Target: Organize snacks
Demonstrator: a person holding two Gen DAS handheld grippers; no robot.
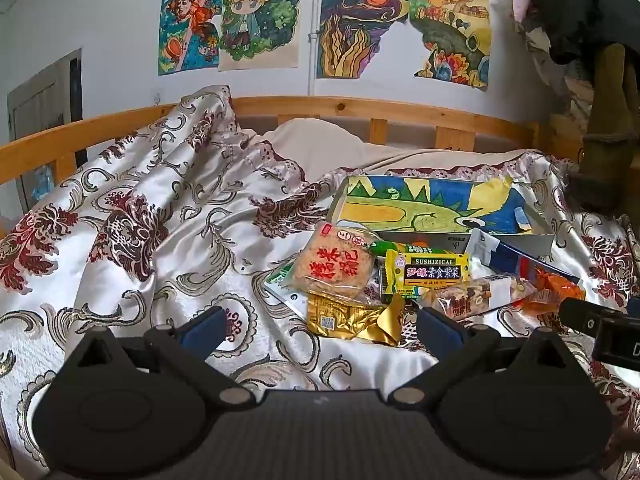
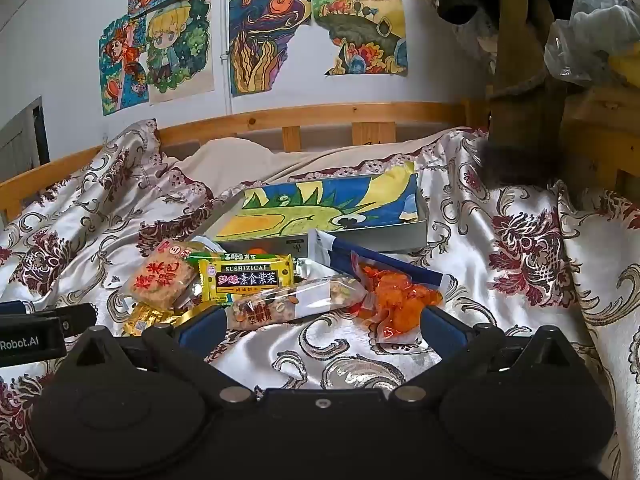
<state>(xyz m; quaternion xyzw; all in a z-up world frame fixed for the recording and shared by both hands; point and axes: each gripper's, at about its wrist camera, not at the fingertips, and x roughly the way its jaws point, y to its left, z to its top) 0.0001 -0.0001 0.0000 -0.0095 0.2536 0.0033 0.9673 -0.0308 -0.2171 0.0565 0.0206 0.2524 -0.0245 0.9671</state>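
Note:
A heap of snack packets lies on a patterned satin bedspread [image 1: 168, 248]. It holds a rice cracker packet [image 1: 334, 266], a yellow seaweed packet [image 1: 427, 272], a gold foil packet [image 1: 352, 318], a clear nut bar [image 2: 292, 300] and an orange vacuum pack [image 2: 394, 300]. Behind the heap sits a shallow grey box [image 2: 420, 229] lined with a colourful drawing. My left gripper [image 1: 320, 326] hovers open just short of the gold packet. My right gripper [image 2: 322, 326] is open too, with the nut bar and the orange pack near its fingertips. Neither holds anything.
A wooden bed rail [image 1: 360, 106] runs along the back under a wall of drawings [image 1: 256, 20]. A beige pillow [image 1: 320, 140] lies behind the box. Clothes and plastic bags hang on a wooden post [image 2: 520, 72] at the right. The right gripper's body [image 1: 600, 326] shows in the left wrist view.

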